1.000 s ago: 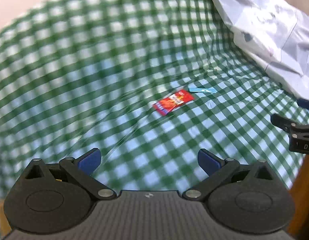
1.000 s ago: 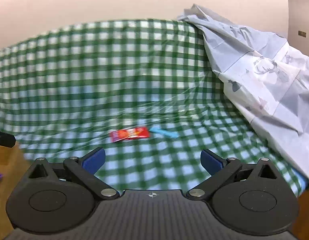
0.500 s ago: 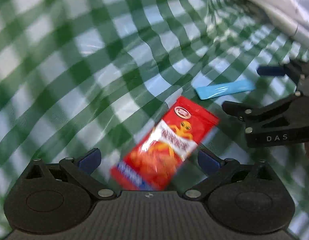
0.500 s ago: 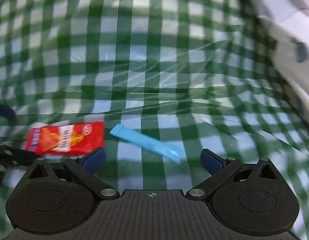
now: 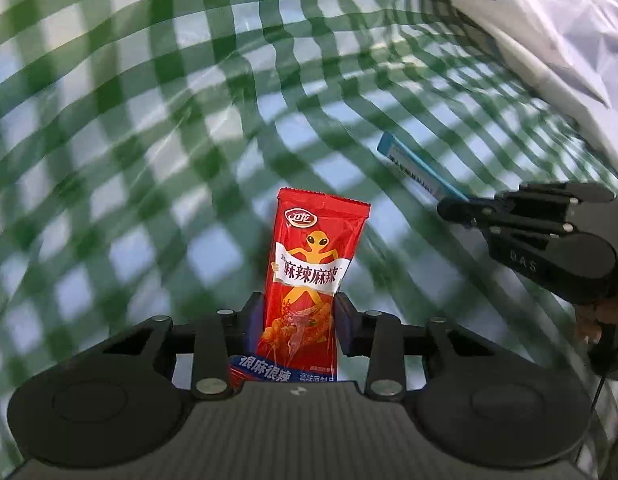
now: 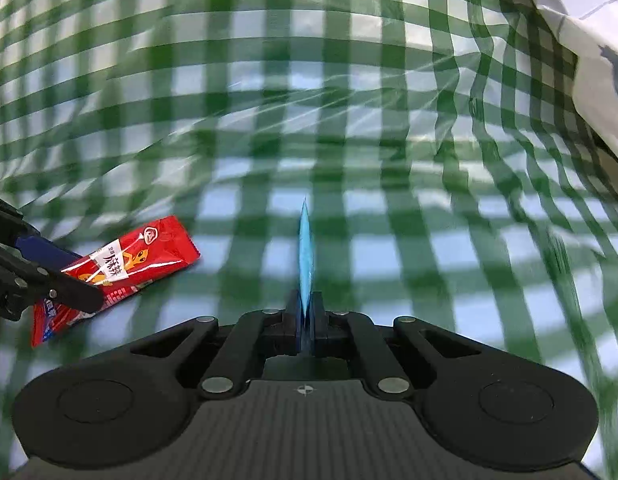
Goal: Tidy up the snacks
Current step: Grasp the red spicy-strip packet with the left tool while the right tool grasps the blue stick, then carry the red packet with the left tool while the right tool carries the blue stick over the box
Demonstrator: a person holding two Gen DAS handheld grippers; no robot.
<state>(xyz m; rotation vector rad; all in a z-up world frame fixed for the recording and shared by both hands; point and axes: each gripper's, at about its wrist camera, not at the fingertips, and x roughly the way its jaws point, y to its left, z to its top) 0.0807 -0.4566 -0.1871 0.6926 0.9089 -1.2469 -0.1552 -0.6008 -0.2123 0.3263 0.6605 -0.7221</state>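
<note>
The left claw [image 5: 299,322] is clamped on the red snack packet [image 5: 309,280], which sticks out ahead of it. The right claw [image 6: 306,312] pinches the thin blue packet [image 6: 305,248] edge-on, above the green checked cloth [image 6: 349,120].

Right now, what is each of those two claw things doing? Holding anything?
Left gripper: closed on the red spicy snack packet.
Right gripper: closed on the thin blue snack stick packet.

Snack packet [image 5: 309,280] left, thin sachet [image 5: 419,170] right, both above the checked cloth [image 5: 149,120]. Crumpled sheet [image 5: 549,32] lies on the cloth far right.
</note>
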